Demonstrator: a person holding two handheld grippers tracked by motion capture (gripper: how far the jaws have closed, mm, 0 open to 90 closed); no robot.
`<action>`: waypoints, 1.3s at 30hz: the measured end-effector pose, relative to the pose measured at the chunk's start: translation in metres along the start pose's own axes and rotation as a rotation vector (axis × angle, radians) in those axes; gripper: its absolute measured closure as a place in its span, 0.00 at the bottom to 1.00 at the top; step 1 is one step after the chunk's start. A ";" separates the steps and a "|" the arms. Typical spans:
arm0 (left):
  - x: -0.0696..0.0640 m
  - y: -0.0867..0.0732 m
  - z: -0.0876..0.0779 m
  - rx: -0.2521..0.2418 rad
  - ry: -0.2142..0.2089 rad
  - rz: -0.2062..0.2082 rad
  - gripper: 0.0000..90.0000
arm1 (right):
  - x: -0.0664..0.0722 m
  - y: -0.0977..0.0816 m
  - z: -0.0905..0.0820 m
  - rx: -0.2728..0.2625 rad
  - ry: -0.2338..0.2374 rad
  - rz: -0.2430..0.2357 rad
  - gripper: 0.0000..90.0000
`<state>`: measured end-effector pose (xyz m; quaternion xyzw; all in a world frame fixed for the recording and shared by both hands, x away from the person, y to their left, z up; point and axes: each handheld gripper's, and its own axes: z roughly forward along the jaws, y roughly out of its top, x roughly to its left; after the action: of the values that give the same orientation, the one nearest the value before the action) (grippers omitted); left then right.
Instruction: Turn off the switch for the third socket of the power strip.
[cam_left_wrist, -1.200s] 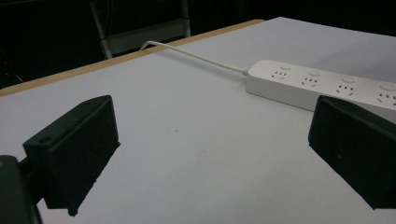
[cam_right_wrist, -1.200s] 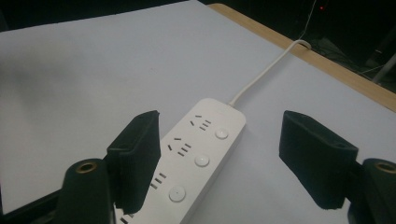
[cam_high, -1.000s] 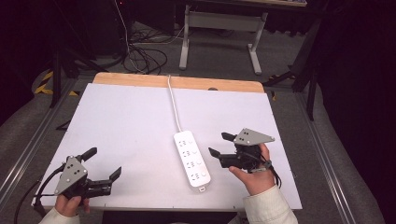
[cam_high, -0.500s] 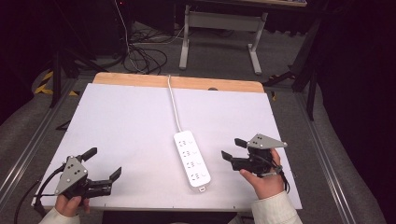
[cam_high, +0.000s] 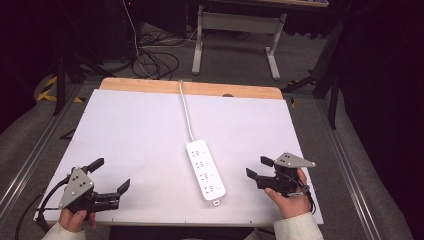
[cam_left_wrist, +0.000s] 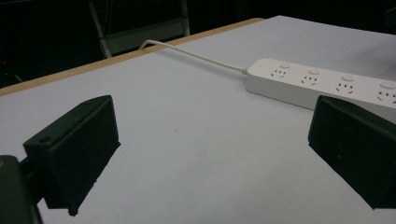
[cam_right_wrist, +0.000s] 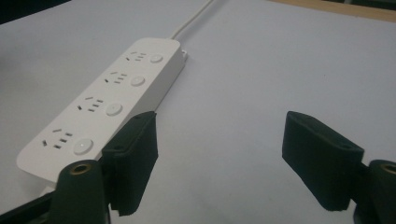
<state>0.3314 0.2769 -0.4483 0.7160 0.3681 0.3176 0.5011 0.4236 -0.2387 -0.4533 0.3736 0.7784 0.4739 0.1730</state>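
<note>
The white power strip (cam_high: 205, 170) lies flat near the middle of the white surface (cam_high: 140, 125), a little toward the near edge, its cord (cam_high: 186, 112) running off to the far edge. The right tool (cam_high: 256, 168) sits low just to the right of the strip's near end, apart from it. Its jaws stand wide and have just been opening further, with nothing but bare surface between them. In the right gripper view the strip (cam_right_wrist: 105, 105) lies just beyond the left-hand jaw. The left tool (cam_high: 110, 174) rests at the near left corner, well apart from the strip, its jaws released and empty too; the left gripper view looks across at the strip (cam_left_wrist: 322, 86).

I'd judge this to be the approach. The right tool looks to be lining up on the strip but has not closed in. Next it would need to slide left until the jaws straddle the strip's body, or a switch button, before clenching.
</note>
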 end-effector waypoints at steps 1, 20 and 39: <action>0.000 0.000 0.000 0.000 0.000 0.000 0.02 | -0.001 -0.002 0.000 0.001 -0.002 0.003 0.31; 0.000 0.000 0.000 0.006 -0.003 0.002 0.02 | -0.011 -0.043 -0.002 0.054 -0.022 0.040 0.29; 0.001 -0.002 0.001 -0.014 0.030 0.018 0.02 | -0.004 -0.041 -0.002 0.028 -0.030 -0.040 0.30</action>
<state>0.3326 0.2778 -0.4502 0.7110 0.3666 0.3353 0.4976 0.4074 -0.2544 -0.4884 0.3677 0.7895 0.4537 0.1889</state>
